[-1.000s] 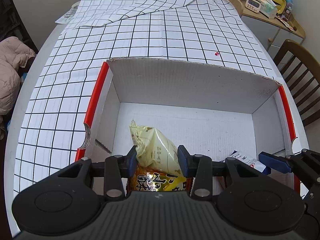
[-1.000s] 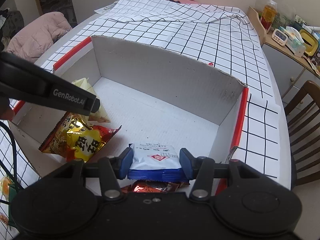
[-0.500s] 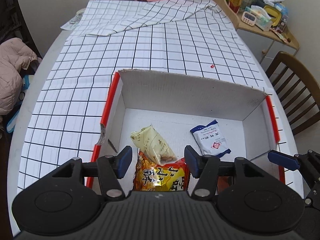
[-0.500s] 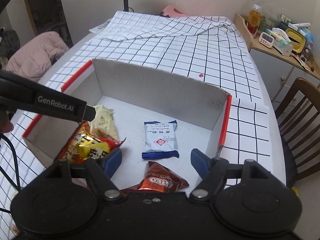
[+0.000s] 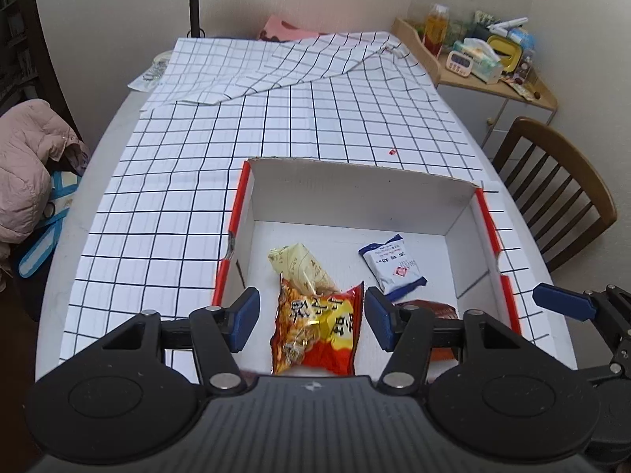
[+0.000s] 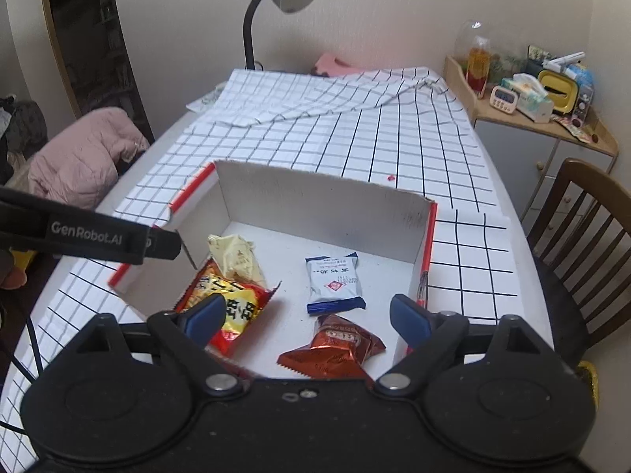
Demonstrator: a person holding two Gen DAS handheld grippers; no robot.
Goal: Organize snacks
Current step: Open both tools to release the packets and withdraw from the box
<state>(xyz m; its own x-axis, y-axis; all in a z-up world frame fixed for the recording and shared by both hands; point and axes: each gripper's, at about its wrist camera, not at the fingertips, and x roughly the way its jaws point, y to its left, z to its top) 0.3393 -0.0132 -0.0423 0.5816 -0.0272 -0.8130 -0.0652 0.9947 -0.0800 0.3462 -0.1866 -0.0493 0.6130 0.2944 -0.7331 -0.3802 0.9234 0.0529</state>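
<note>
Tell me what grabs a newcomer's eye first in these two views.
The white cardboard box with red edges on the checked tablecloth stands out first. Four snack packets lie inside: a red-and-yellow bag at left partly over a pale yellow one, a white-and-blue packet in the middle, and a shiny brown one nearest.

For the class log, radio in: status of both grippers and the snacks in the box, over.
Left gripper and right gripper both empty, jaws opening. Four snack packets lie in the cardboard box: yellow, red-and-yellow, white-and-blue, brown. Nothing obstructing.
</note>
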